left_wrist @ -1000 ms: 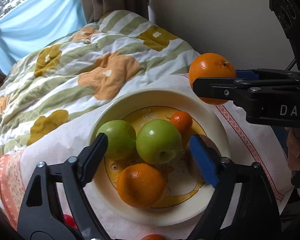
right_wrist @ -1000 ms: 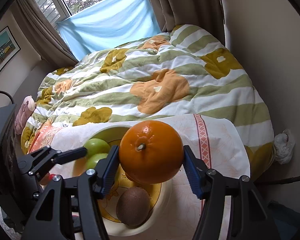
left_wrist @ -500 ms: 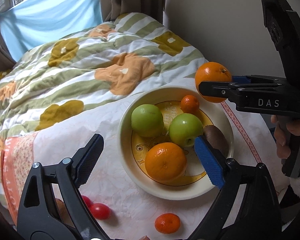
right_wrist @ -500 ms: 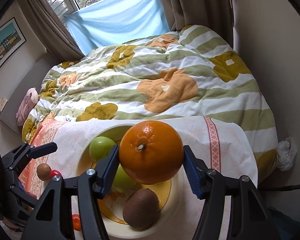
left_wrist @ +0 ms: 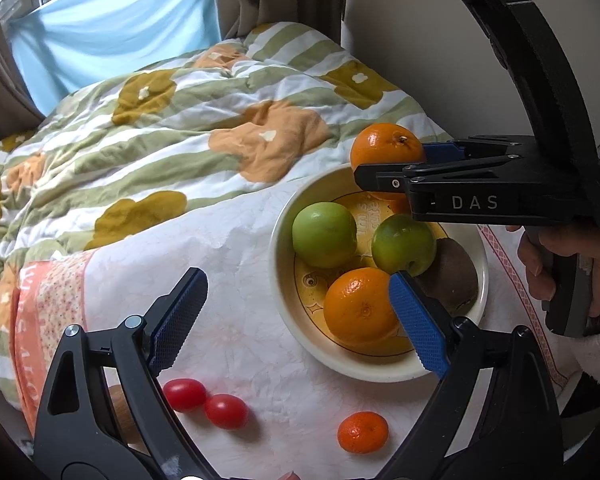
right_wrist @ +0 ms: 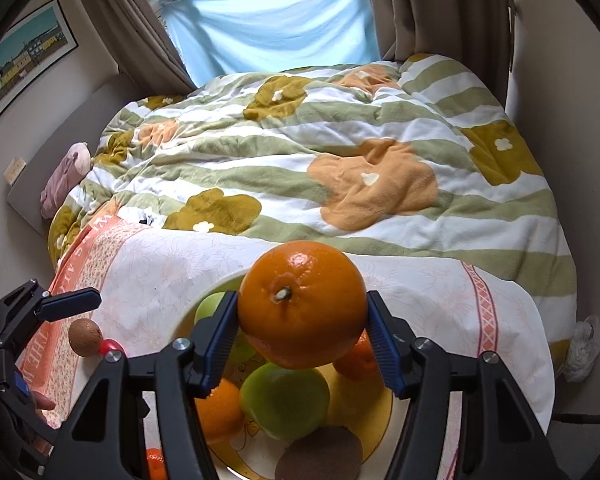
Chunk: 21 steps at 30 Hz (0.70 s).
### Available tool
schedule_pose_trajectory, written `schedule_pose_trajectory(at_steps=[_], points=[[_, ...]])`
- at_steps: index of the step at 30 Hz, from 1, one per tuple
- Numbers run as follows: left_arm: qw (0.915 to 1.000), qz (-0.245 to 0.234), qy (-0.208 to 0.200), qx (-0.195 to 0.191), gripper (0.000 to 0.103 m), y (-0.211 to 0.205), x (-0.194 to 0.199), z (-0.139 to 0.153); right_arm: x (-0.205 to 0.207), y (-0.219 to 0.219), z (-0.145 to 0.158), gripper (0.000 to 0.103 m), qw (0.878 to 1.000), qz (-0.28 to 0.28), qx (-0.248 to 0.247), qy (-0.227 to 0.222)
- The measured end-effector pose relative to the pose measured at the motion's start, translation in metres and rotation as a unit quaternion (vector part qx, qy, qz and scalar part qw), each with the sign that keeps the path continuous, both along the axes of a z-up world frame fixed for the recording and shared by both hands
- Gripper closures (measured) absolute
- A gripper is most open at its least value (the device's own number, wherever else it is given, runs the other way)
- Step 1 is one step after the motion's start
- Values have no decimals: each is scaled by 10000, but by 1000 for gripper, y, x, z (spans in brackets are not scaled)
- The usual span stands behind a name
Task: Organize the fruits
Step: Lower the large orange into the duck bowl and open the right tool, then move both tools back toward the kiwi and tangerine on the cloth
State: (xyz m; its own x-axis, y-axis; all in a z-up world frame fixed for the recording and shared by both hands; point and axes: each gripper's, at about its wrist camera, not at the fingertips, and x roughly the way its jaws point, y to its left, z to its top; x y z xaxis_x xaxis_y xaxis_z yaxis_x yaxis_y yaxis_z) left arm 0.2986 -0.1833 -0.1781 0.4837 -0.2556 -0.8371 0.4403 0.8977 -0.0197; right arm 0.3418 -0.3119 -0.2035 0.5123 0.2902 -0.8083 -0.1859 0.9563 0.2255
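Bedside cloth (left_wrist: 236, 264) | right claw (right_wrist: 302, 340) tilted down, gripping orange (right_wrist: 302, 304) over bowl (left_wrist: 288, 292) | left claw (left_wrist: 296, 312) wide, empty

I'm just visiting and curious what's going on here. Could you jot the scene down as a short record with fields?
Setting: white cloth spread on a bed with a flowered quilt
Bowl: two green apples, one orange, one kiwi, plus a smaller orange fruit partly hidden
Right hand-held gripper: shut on a large orange, held above the bowl
Left hand-held gripper: open, nothing between its fingers
Loose on cloth: two cherry tomatoes, a small mandarin, a brown round fruit
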Motion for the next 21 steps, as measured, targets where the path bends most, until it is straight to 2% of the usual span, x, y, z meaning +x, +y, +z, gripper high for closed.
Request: schedule_pose_trajectory(at_steps=[7,9,11,12,21], points=[[9999,92,55,29,10,8,-2,-4,0,5,-18,43,9996,118,-62,259],[9999,123,58,39,10,10,-4,-4,-4,4,-17,34,9998,100,-40,165],[9998,149,74,51,10,12,-5,-4,-7,2,-14,10,9998,117,38,131],[9998,160,75,58,10,13,-6,-3,-9,2,-13,7,9999,103,63,84],[9996,271,-31,64,10,19,-16,12,-21,-1,14,5,9998,54,35,-187]])
